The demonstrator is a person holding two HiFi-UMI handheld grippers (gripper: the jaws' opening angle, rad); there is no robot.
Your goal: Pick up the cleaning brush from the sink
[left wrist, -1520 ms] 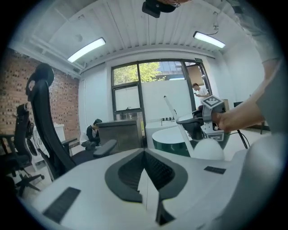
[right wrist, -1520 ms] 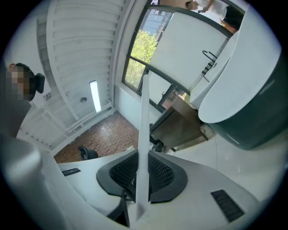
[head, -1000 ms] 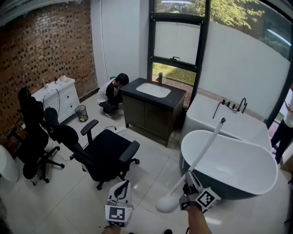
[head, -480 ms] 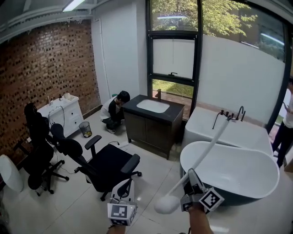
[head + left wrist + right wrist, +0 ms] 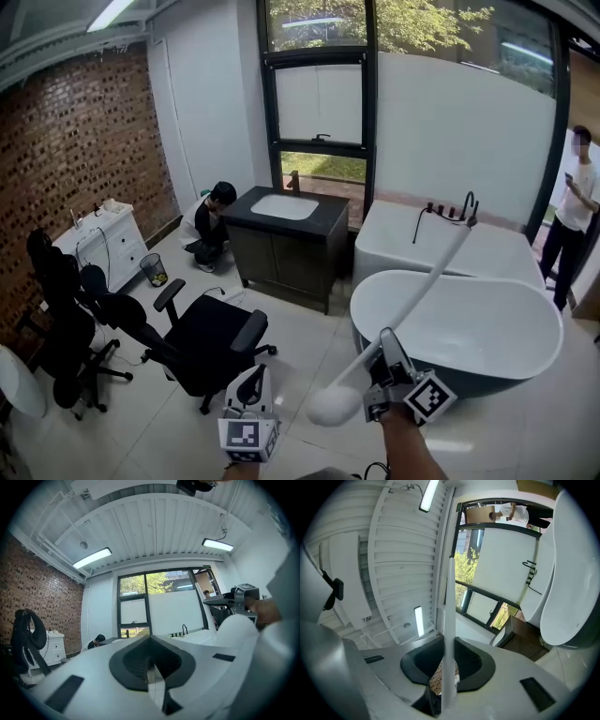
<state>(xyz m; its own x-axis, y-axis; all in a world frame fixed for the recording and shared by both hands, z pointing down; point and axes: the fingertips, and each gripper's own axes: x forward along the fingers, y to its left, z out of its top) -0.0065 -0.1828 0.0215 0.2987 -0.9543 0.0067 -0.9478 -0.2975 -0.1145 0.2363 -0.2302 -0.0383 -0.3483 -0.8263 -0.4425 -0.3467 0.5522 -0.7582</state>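
My right gripper [image 5: 382, 354] is shut on the handle of a long white cleaning brush [image 5: 427, 281]. Its round white head [image 5: 333, 405] hangs low to the left of the jaws. The thin handle slants up to the right, over the oval tub, and ends near the black tap. In the right gripper view the handle [image 5: 449, 620] runs straight up between the dark pads of the right gripper [image 5: 446, 681]. My left gripper [image 5: 250, 380] is at the bottom left with nothing in it. In its own view the left gripper [image 5: 150, 665] has its pads together. The dark vanity's sink [image 5: 283, 206] stands far back by the window.
A white oval bathtub [image 5: 525, 361] stands just right of the brush, with a rectangular tub [image 5: 506, 258] behind it. Black office chairs [image 5: 202, 342] fill the left floor. One person crouches [image 5: 211, 220] by the vanity; another stands [image 5: 572, 216] at the right doorway. A white cabinet [image 5: 98, 239] lines the brick wall.
Both grippers have risen, and the brush went up with the right one, its handle tip now near the black tap. A standing person has come into view at the right.
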